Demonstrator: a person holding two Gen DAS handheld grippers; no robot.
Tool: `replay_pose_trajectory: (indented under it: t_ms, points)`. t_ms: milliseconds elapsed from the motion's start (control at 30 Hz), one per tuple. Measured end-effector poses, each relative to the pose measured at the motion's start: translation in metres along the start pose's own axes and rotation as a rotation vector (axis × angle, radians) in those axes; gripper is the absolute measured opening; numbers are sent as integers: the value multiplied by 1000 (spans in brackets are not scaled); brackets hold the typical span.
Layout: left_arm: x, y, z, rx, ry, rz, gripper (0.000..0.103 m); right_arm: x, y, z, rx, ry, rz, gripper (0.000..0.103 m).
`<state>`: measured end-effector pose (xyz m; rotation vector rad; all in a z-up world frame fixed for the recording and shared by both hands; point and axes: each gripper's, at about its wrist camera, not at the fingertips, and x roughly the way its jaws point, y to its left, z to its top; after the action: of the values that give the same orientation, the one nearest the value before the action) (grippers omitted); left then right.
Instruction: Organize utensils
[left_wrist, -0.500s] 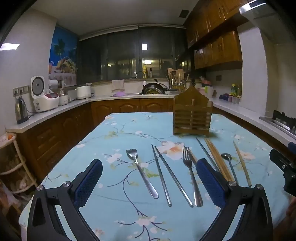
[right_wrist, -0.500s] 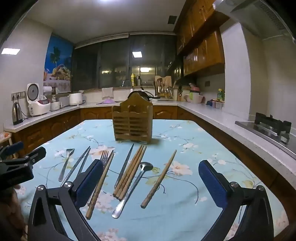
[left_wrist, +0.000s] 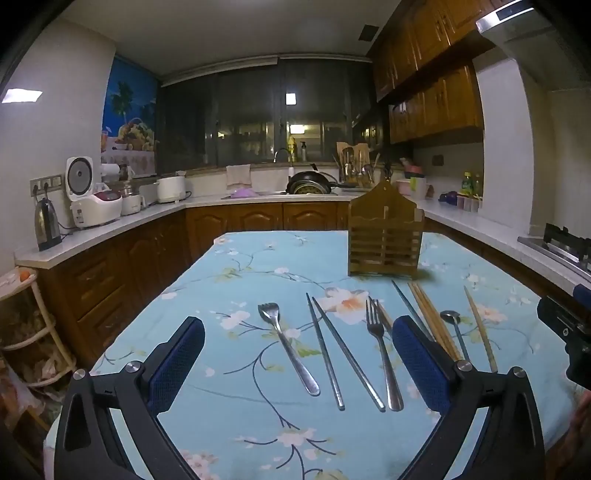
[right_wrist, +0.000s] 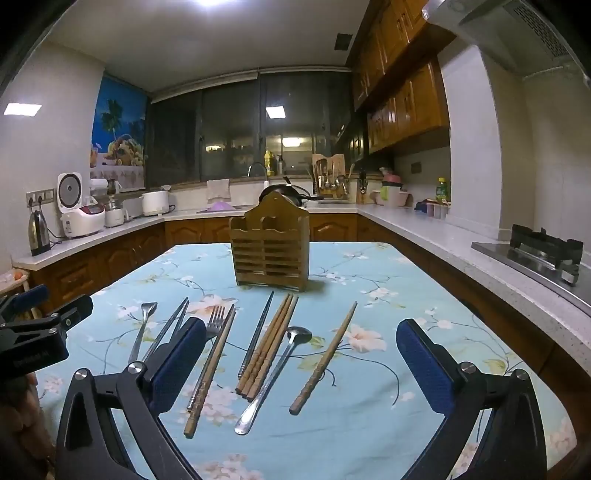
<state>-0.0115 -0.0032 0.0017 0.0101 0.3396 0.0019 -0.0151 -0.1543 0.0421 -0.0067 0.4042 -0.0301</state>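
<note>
A wooden slatted utensil holder (left_wrist: 384, 240) (right_wrist: 270, 251) stands upright on the table. Before it lie a spork (left_wrist: 286, 343), two metal chopsticks (left_wrist: 332, 350), a fork (left_wrist: 382, 350), several wooden chopsticks (right_wrist: 267, 343), a metal spoon (right_wrist: 275, 373) and one lone wooden chopstick (right_wrist: 325, 356). My left gripper (left_wrist: 297, 363) is open and empty, hovering above the spork and metal chopsticks. My right gripper (right_wrist: 301, 363) is open and empty above the wooden chopsticks and spoon.
The table has a blue floral cloth (left_wrist: 240, 266). Counters wrap around it, with a rice cooker (left_wrist: 92, 199) and kettle (left_wrist: 46, 225) on the left, a sink with a pan (left_wrist: 308, 182) at the back, and a gas stove (right_wrist: 543, 247) on the right.
Both grippers stay open. The views have shifted only slightly; the utensils lie as before.
</note>
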Motion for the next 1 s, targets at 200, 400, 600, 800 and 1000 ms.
replay_pose_trajectory:
  t_ms: [200,400,600,800,1000]
  points:
    - [1,4,2,-13,2,-3,102,-4,0,-2,11,1,12,103]
    - [1,3,3,-13,2,-2,102,-3,0,-2,13,5,18,103]
    - [0,5,3,-23,2,-2,102,-2,1,-3,13,8,22,103]
    - [0,6,4,-23,4,-5,102,-2,2,-4,12,9,21,103]
    - [0,7,4,-25,5,-7,102,-2,2,-4,13,8,22,103]
